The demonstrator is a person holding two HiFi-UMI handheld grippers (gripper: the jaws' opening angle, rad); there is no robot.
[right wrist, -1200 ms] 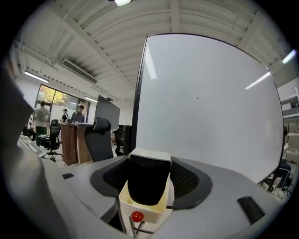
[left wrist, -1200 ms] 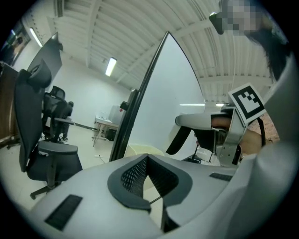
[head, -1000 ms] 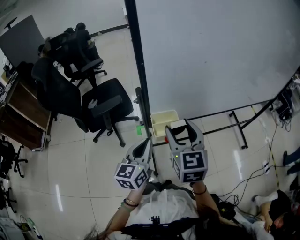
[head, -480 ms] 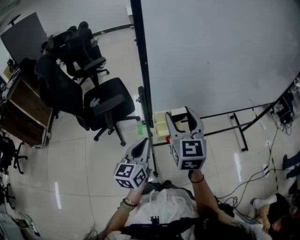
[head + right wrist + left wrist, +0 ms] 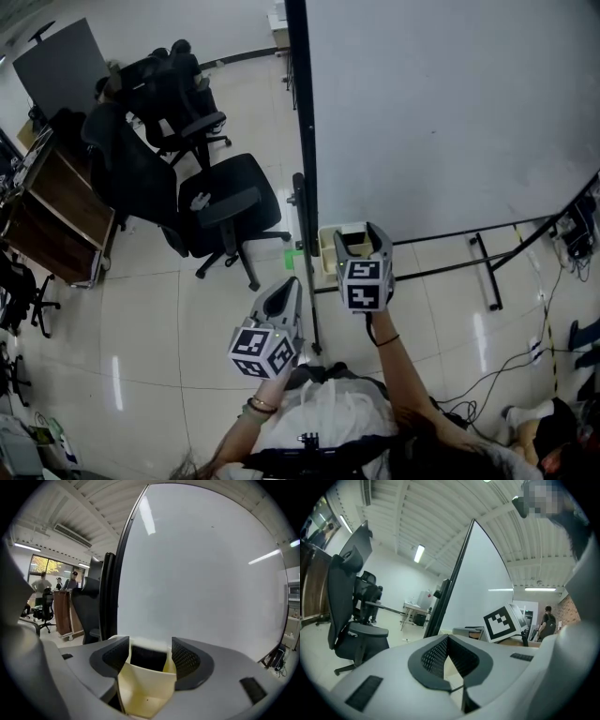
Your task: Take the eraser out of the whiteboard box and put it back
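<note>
A cream whiteboard box (image 5: pixel 327 247) hangs at the lower left corner of the whiteboard (image 5: pixel 450 112), next to its black post (image 5: pixel 305 141). My right gripper (image 5: pixel 360 232) is open and reaches into the top of that box. In the right gripper view its jaws stand either side of a dark block (image 5: pixel 147 657), apparently the eraser, inside the cream box (image 5: pixel 145 691); I see no grip on it. My left gripper (image 5: pixel 284 298) hangs lower, to the left of the post, away from the box. Its jaws meet at the tips, shut on nothing, in the left gripper view (image 5: pixel 449 638).
Black office chairs (image 5: pixel 220 211) stand on the tiled floor left of the post. A wooden cabinet (image 5: pixel 56 216) is at the far left. The whiteboard's stand legs (image 5: pixel 487 272) and floor cables (image 5: pixel 525 347) lie to the right.
My right gripper has moved forward from in front of the box until its open jaws reach into it. The left gripper has stayed where it was.
</note>
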